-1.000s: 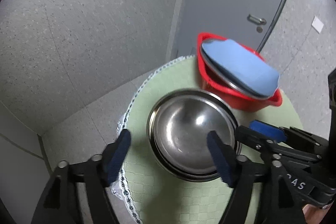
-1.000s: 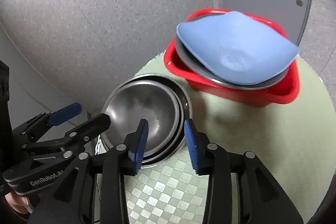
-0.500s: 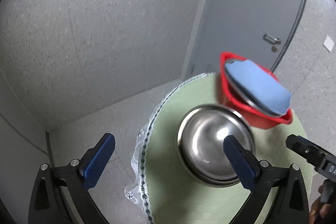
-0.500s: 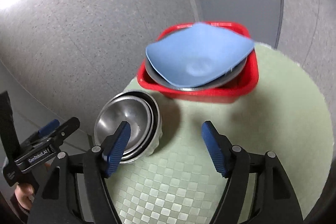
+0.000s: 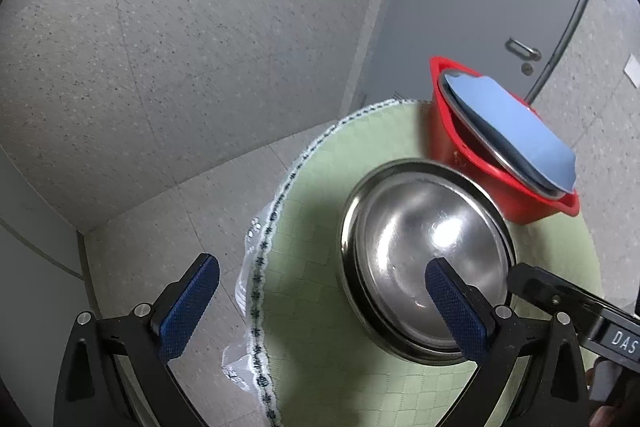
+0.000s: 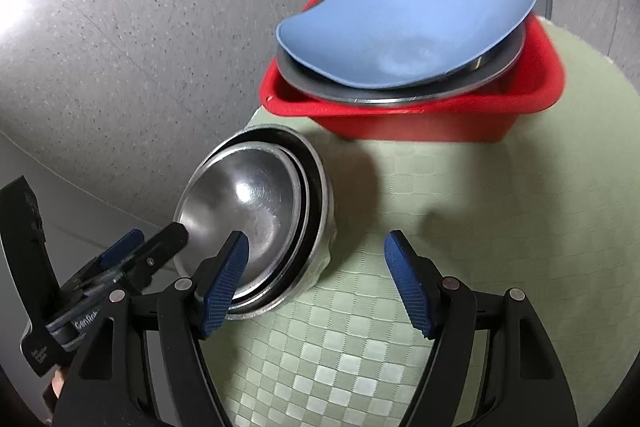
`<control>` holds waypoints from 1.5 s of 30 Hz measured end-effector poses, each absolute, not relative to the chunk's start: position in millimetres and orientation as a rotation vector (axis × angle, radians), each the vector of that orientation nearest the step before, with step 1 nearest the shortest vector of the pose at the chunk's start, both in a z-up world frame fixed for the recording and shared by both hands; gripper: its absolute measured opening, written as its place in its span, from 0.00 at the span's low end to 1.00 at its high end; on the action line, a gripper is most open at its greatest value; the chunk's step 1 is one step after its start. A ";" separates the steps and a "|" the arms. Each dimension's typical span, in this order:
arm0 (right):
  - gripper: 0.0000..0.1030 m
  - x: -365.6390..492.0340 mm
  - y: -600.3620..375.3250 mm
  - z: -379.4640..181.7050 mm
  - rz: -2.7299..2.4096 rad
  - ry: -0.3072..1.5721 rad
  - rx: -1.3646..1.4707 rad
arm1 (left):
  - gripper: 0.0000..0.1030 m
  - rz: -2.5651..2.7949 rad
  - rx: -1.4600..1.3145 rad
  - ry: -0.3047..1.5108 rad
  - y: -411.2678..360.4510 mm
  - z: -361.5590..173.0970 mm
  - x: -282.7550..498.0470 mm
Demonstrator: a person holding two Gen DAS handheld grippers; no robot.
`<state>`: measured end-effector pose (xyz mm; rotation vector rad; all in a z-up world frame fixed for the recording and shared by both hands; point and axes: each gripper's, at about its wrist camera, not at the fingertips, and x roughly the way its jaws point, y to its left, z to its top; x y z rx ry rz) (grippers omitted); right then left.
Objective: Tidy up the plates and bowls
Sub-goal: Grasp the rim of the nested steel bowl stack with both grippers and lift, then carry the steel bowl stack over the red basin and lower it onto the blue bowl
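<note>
**Both claws wide open, steel bowls stacked at the table's edge**

Left wrist view first: the left gripper (image 5: 318, 301) is spread wide with nothing between its blue pads. One pad hangs out past the table's (image 5: 316, 311) edge over the floor (image 5: 168, 223), the other sits in front of the nested steel bowls (image 5: 424, 259). The stack is on the green checked tablecloth (image 5: 304, 243), near the table's left edge. Right behind it, just beside or maybe touching, is the red basin (image 5: 480, 167) at the far edge, with a steel plate (image 5: 472, 131) lying tilted in it and a blue plate (image 5: 508, 131) on top of that. The right gripper's tip pokes in from the lower right, up against the bowl rim, can't tell if it's actually touching.

Right wrist view: the right gripper (image 6: 316, 279) is also opened up and empty. Its left pad is over the near rim of the bowl stack (image 6: 248, 211), the other pad hovers over bare cloth (image 6: 460, 211). The basin (image 6: 420, 123) sits at the far edge, blue plate (image 6: 400, 27) resting on the steel one (image 6: 384, 95), both sticking up above the basin's rim. The left gripper shows at the lower left, tip by the bowl rim.
</note>
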<state>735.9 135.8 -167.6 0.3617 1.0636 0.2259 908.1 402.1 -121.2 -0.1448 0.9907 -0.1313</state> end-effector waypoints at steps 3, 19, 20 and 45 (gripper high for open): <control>0.70 742.3 139.4 -176.0 0.230 1.083 0.377 | 0.99 -0.144 -0.135 1.002 399.1 -128.1 914.2; 0.48 754.9 148.3 -203.4 0.298 1.159 0.422 | 0.45 -0.272 -0.137 1.098 381.7 -157.0 942.7; 0.47 754.5 148.7 -203.0 0.295 1.158 0.416 | 0.42 -0.271 -0.114 1.097 378.3 -156.5 943.0; 0.44 692.9 100.4 -144.9 0.262 1.022 0.432 | 0.39 -0.340 -0.067 0.945 357.0 -81.6 885.8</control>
